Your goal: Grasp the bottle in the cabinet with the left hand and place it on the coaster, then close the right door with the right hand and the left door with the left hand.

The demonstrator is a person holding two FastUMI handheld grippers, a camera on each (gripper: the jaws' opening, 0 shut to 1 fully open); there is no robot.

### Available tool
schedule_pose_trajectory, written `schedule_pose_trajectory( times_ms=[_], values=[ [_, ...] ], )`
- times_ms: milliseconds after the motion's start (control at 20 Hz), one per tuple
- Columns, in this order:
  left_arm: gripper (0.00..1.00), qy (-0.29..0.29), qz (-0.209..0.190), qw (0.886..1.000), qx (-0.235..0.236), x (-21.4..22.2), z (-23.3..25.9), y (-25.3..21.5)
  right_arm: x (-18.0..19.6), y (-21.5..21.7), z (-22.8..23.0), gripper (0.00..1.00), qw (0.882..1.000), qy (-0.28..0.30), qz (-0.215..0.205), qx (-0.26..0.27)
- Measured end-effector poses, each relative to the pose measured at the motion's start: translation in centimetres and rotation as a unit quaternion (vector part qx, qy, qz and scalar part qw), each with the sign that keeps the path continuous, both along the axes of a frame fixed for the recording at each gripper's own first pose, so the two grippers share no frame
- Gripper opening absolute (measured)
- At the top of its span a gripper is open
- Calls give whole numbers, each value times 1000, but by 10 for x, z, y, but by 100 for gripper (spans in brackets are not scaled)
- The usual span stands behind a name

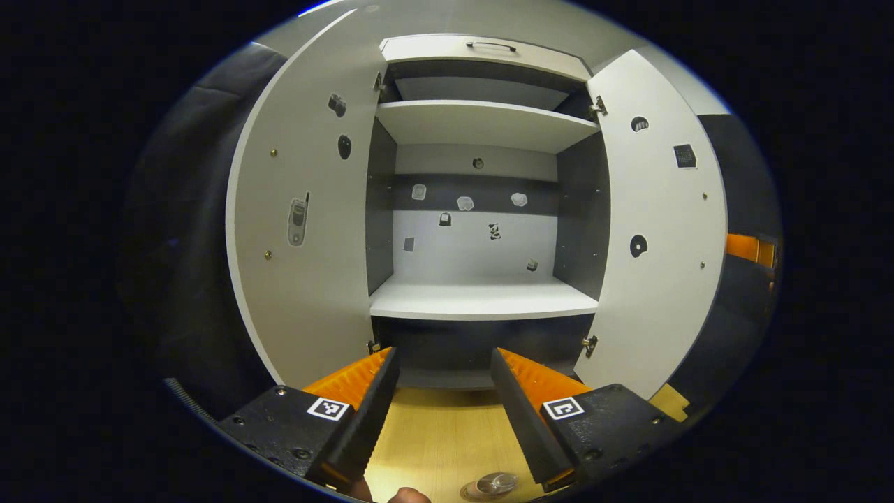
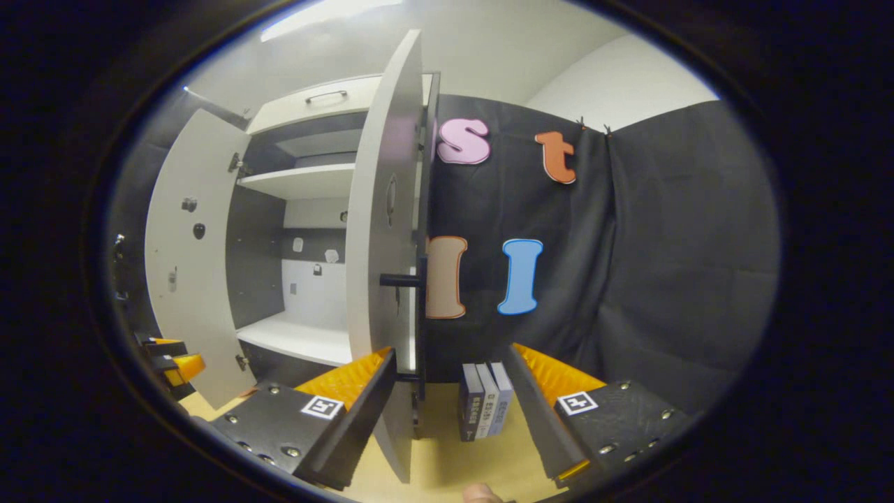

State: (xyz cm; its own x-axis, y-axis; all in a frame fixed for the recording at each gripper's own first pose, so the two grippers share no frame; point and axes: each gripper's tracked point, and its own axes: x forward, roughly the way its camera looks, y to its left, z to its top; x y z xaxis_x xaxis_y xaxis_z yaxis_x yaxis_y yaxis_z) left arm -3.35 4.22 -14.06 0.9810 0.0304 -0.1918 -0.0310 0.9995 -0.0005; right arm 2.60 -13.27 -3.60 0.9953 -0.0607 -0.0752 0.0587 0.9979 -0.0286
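The right door (image 2: 383,230) stands swung out edge-on just ahead of my right claw (image 2: 450,402), its long axis upright, its bottom corner near my left finger (image 2: 349,412) and its dark handle (image 2: 401,280) sticking out toward the booth wall, so I judge the coming push has to go from the handle side toward the cabinet (image 1: 482,209). My right claw is spread and pinches nothing; a few small books (image 2: 485,409) stand between its fingers farther off on the bench (image 2: 447,461). The bottle I take to be the clear round thing (image 1: 492,483) at the bench's near edge, close below my left claw (image 1: 445,412), likely on the coaster, though I cannot tell for sure. The shelves look bare. My left claw is spread too, empty, facing the cabinet squarely, with the left door (image 1: 307,230) wide open and nearer to it.
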Motion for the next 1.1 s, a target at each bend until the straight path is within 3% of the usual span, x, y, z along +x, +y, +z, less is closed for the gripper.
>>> schedule_pose_trajectory(
  times_ms=[350,750,1100],
  values=[
    [86,-11,-4,1000,-8,10,8,-2,7,34,-1,96,999,1,45,5],
    [86,-14,45,999,0,-4,12,31,16,69,-5,96,995,9,98,18],
    [86,-14,88,996,0,-23,13,62,23,83,-7,93,993,15,112,28]
  ],
)
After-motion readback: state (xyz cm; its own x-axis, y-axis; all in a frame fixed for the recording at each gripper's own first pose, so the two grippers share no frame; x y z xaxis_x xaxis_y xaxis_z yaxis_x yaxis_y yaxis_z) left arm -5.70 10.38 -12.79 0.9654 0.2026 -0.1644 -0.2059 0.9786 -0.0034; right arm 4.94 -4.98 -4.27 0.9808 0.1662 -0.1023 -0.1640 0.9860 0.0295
